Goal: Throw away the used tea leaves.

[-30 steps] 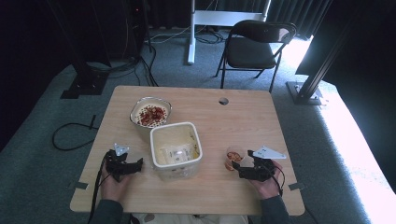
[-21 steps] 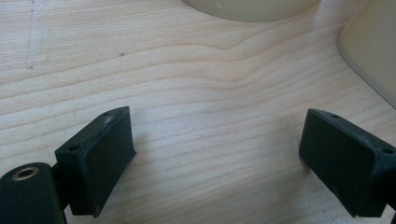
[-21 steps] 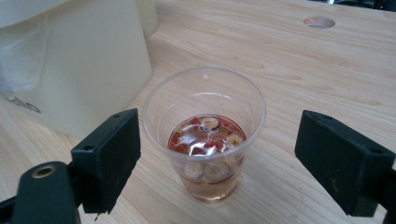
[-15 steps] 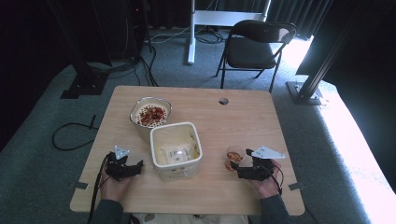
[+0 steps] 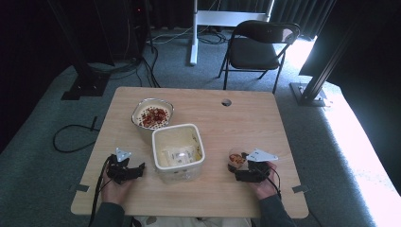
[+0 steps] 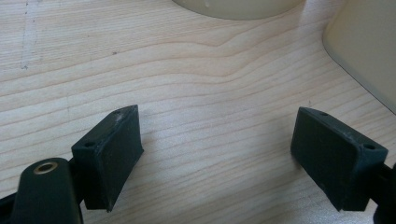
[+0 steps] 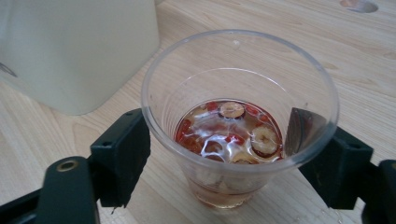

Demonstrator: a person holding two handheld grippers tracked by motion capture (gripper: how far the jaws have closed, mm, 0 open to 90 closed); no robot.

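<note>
The right gripper [image 7: 224,158] has its jaws snug around the cup [image 7: 238,116], just right of the tub [image 5: 178,150], upright so the fruity liquid doesn't slosh. The left gripper [image 6: 224,158] sits spread open and empty left of the tub, probably just waiting its turn.

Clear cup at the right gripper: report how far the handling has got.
Done: the right gripper has its fingers on either side of the clear cup, which stands on the table with reddish liquid and fruit slices inside. In hand: closing on it; a firm grip cannot be confirmed. Left: lifting or pouring. The left gripper is open over bare wood, beside the white tub.
</note>
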